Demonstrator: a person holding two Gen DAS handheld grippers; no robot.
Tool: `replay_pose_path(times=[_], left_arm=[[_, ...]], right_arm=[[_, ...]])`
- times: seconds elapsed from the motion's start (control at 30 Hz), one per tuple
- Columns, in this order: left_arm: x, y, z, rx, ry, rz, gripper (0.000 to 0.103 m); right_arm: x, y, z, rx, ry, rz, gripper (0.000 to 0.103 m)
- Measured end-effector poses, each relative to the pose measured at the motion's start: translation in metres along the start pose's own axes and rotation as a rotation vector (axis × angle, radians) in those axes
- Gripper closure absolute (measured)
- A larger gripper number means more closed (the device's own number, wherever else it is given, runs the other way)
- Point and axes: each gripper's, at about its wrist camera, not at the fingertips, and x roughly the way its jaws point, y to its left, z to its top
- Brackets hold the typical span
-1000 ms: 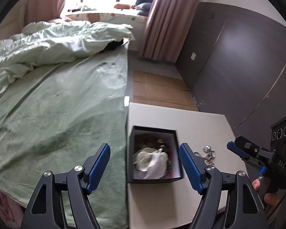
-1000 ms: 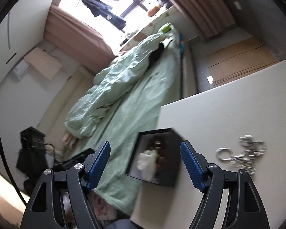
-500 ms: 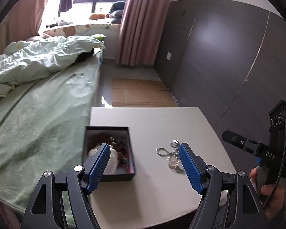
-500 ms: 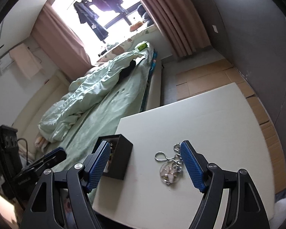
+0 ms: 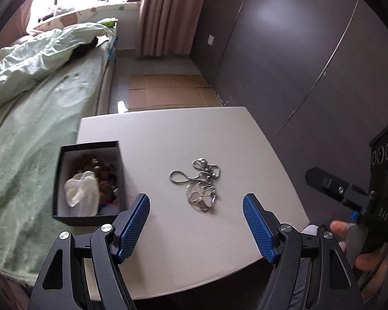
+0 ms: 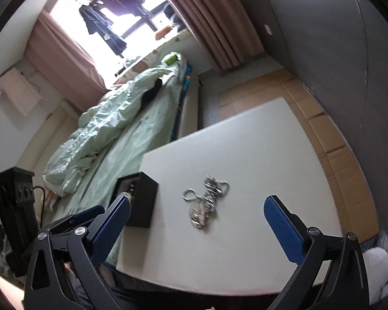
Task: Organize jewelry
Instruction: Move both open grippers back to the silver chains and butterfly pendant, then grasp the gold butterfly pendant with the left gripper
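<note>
Silver chain (image 6: 207, 206) lies tangled on the desk (image 6: 258, 160) — the wide-open, empty right hand-held gripper (image 6: 203, 222), jaws just spread, might pinch one loop and drag the rest. Left hand-held gripper (image 5: 196, 222) is open and empty too — the box (image 5: 90, 218) sits near the desk's edge, easily nudged off.

A tangle of shiny silver metal chain (image 5: 197, 184) is seen on a smooth, matt off-white table top (image 5: 219, 134). The box (image 5: 88, 180) is made of matt black card with a pale lining, and crumpled white tissue or film (image 5: 81, 192) is held in it. The gripper pads (image 5: 134, 226) are faced with finely textured blue rubber on matt black plastic arms. The bed (image 5: 38, 118) is covered in soft pale green cloth
</note>
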Motion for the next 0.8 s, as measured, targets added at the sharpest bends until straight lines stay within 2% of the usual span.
replay_pose_path(times=[0.17, 0.37, 0.57, 0.63, 0.8], left_arm=[[0.023, -0.01, 0.008, 0.035, 0.045, -0.015, 0.033], [0.066, -0.013, 0.016, 0.066, 0.164, -0.046, 0.05], [0.101, -0.014, 0.017, 0.095, 0.244, -0.071, 0.055], [0.11, -0.015, 0.016, 0.09, 0.266, -0.084, 0.062], [0.126, -0.02, 0.016, 0.142, 0.287, -0.02, 0.062]], right_arm=[[0.001, -0.028, -0.006, 0.103, 0.017, 0.016, 0.0], [-0.001, -0.048, -0.006, 0.173, -0.005, 0.026, 0.0], [0.01, -0.062, -0.006, 0.234, 0.014, 0.036, 0.0], [0.014, -0.065, -0.005, 0.239, 0.025, 0.039, 0.001], [0.021, -0.073, -0.005, 0.27, 0.039, 0.051, 0.001]])
